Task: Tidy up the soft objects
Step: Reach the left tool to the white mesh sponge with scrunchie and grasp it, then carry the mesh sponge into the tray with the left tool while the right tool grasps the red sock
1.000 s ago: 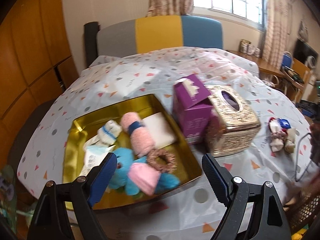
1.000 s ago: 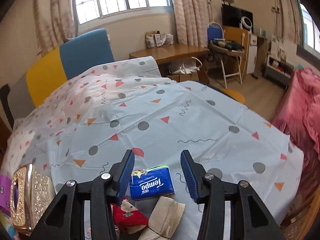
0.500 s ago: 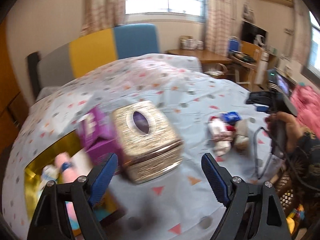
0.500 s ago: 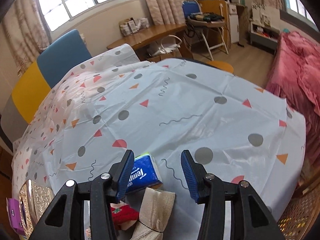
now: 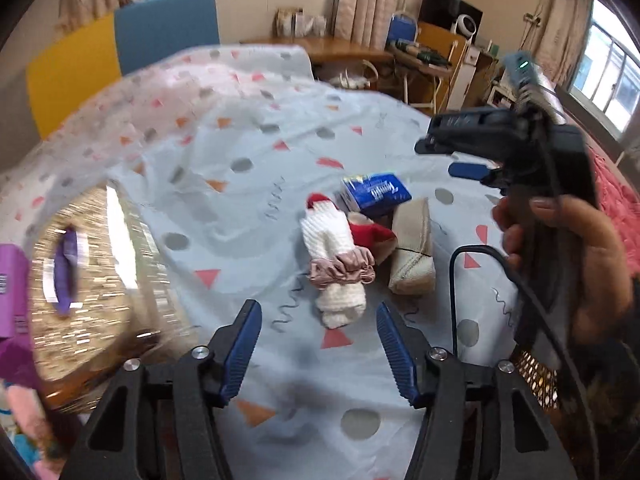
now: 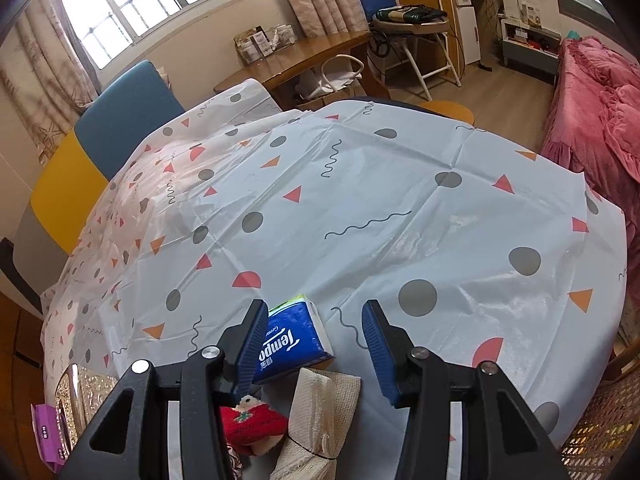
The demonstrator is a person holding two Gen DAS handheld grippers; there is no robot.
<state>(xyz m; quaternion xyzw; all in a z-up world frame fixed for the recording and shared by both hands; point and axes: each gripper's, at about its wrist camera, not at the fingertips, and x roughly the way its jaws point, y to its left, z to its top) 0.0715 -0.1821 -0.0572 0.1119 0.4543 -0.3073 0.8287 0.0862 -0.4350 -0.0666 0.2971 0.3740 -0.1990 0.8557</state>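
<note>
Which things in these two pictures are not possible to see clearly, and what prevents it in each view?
- Gold tissue box, left wrist view: motion blur smears its pattern.
- Purple box, left wrist view: cut by the left edge.
- Red sock, right wrist view: partly behind the right gripper.
- Beige cloth roll, right wrist view: its lower end leaves the frame.
- Pink and blue soft items, left wrist view: blurred in the corner, unidentifiable.

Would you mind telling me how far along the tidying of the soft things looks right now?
Done: cannot be judged here; the tray is out of view. In hand: nothing; the left hand-held gripper, jaws just narrowing, is open before the white knit roll, and the right hand-held gripper is empty. Left: the white roll, pink scrunchie, red sock, beige roll, blue tissue pack.
</note>
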